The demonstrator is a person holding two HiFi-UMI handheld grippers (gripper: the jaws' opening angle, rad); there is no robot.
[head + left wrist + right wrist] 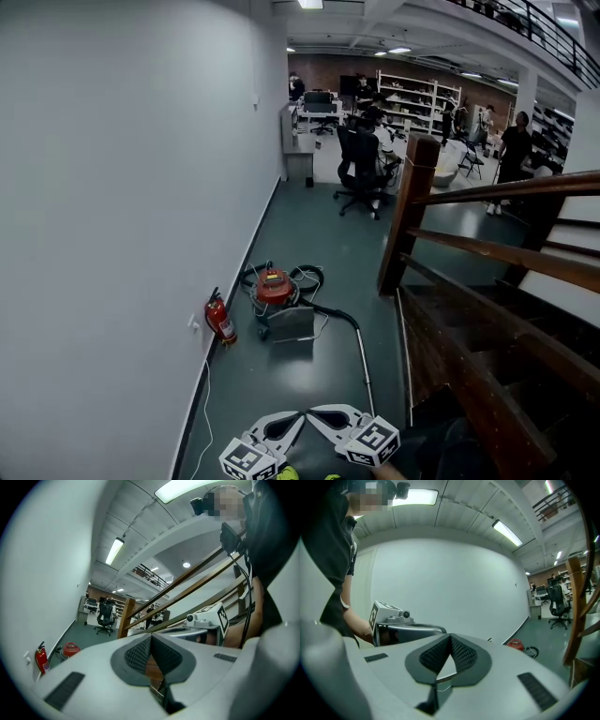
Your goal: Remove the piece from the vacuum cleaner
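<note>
Vacuum cleaner (273,286): a red canister on the floor (319,234), close to the wall (122,234), well ahead of both tools.
Piece to remove: most likely the shiny tube (363,361) that runs from the dark hose (330,309) towards the viewer (the task does not say which part, and the joints are too small to read).
Handling, as a judgement: the tube looks stiff, light and smooth, so it may slip in narrow jaws; the hose is limp and will trail; the canister may roll or tip when pulled.
Where to hold: on the tube just beside its joint with the hose, with the other tool steadying the hose end or the canister.
Nearby: a grey box (292,324) touching or just in front of the canister, and a red fire extinguisher (220,319) against the wall.
Left gripper (151,638): jaws closed together, nothing between them.
Right gripper (451,638): jaws closed together, empty too.
Further out: a wooden stair rail (487,253) on the right.
Progress: not started; both tools are held near the body, far from the vacuum cleaner.
</note>
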